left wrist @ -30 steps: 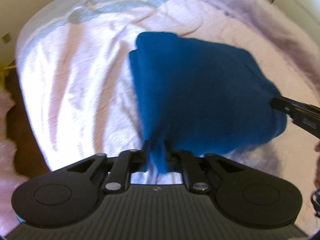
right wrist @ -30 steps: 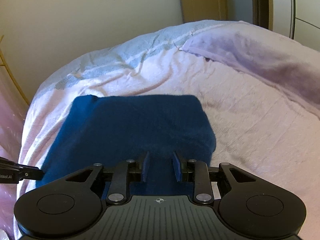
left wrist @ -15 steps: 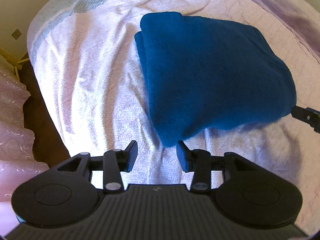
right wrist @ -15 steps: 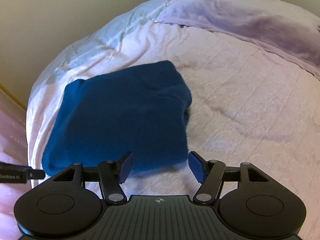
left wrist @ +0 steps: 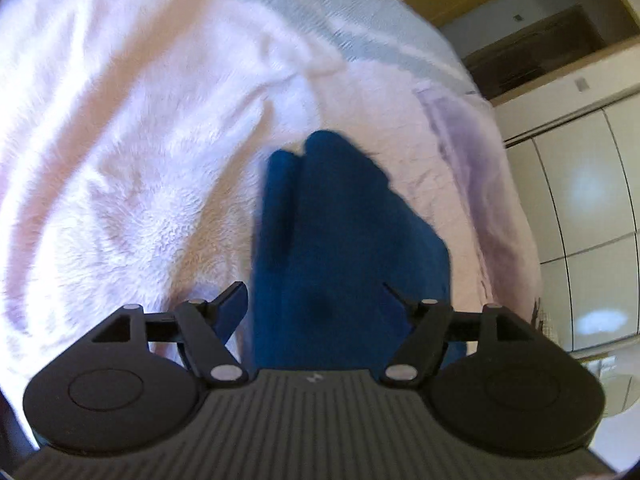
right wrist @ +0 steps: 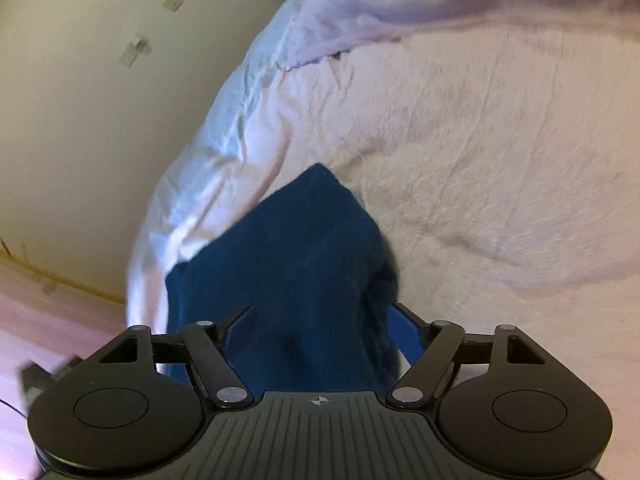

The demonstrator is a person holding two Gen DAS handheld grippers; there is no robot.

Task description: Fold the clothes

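Blue folded garment (left wrist: 340, 240) lies on the pale pink bedspread (left wrist: 120, 160); the left gripper (left wrist: 316, 300) straddles it, spread wide. The right gripper (right wrist: 320, 320) likewise gapes around it, clamping nothing.

Both hand-held grippers (left wrist: 316, 300) (right wrist: 320, 322) wider, nearer garment (left wrist: 344, 240).

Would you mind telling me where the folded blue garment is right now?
The blue garment lies on the pink bed cover, low and central in both wrist views, between the spread fingers of the left gripper and the right gripper.
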